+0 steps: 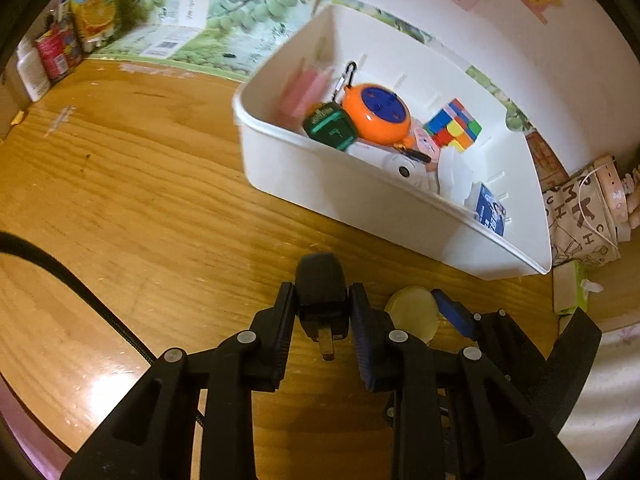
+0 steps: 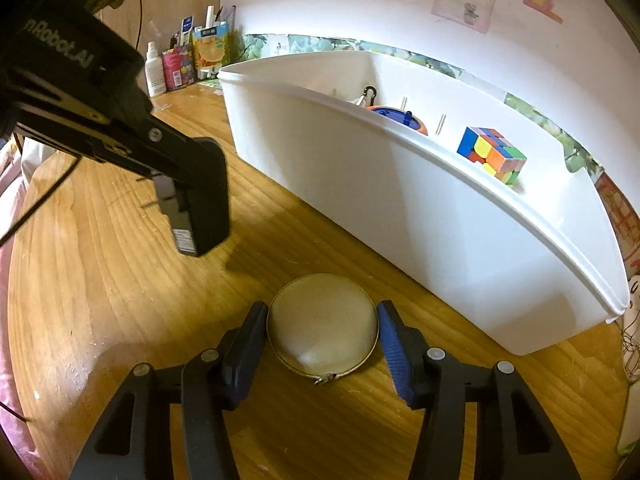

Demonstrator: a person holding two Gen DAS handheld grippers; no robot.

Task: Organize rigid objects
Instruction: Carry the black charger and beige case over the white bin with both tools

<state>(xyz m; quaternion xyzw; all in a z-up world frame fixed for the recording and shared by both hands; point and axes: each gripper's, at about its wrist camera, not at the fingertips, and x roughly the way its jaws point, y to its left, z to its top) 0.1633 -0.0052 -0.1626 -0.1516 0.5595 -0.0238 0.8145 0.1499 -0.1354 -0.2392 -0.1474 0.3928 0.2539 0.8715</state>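
Observation:
My left gripper (image 1: 322,312) is shut on a black plug adapter (image 1: 322,284) and holds it above the wooden table, in front of the white bin (image 1: 320,172). In the right wrist view the left gripper (image 2: 196,216) hangs at the left with the adapter (image 2: 182,236) in it. My right gripper (image 2: 320,340) straddles a round beige zip case (image 2: 322,324) lying on the table; its pads stand beside the case and I cannot tell if they touch it. The case also shows in the left wrist view (image 1: 412,312). The bin holds an orange round gadget (image 1: 378,114), a puzzle cube (image 1: 454,126) and other items.
The bin (image 2: 400,208) stands near the wall. Bottles and cartons (image 1: 80,32) stand at the table's far left corner. A patterned bag (image 1: 580,216) and a green box (image 1: 570,288) lie right of the bin. A black cable (image 1: 60,276) crosses the left side.

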